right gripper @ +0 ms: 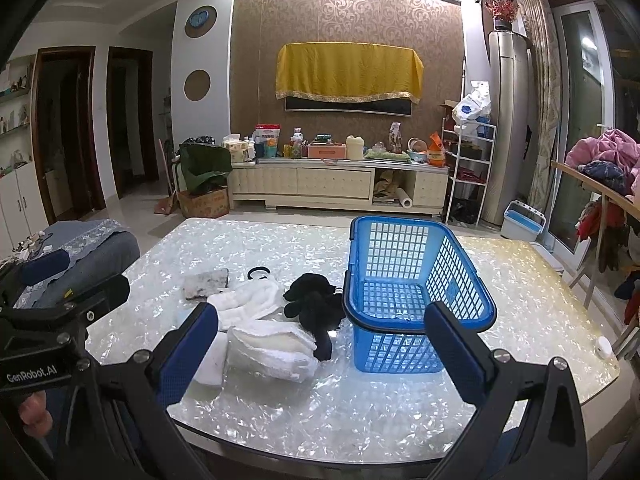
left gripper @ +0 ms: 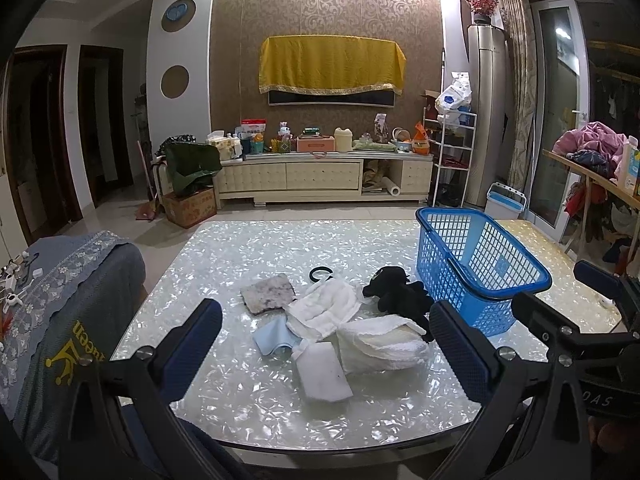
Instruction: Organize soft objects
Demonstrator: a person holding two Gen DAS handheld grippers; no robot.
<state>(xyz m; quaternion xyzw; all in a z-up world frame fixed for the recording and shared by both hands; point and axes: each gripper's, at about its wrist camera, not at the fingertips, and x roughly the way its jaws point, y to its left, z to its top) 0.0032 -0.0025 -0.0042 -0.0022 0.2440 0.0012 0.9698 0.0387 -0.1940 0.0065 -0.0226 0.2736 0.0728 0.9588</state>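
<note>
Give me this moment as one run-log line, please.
left gripper: open, holding nothing | right gripper: open, holding nothing | basket: nothing inside | towels, black toy, sponge: loose on table

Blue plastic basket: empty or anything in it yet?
Empty. The right wrist view looks into the blue plastic lattice basket and shows only its bare floor; the soft items lie outside it on the table.

We count one blue basket point(left gripper: 480, 264), two white towels point(left gripper: 326, 308), one black plush point(left gripper: 400, 292), one black ring point(left gripper: 320, 273), one grey sponge point(left gripper: 268, 292), one white block point(left gripper: 322, 376), one light-blue cloth point(left gripper: 272, 336).
</note>
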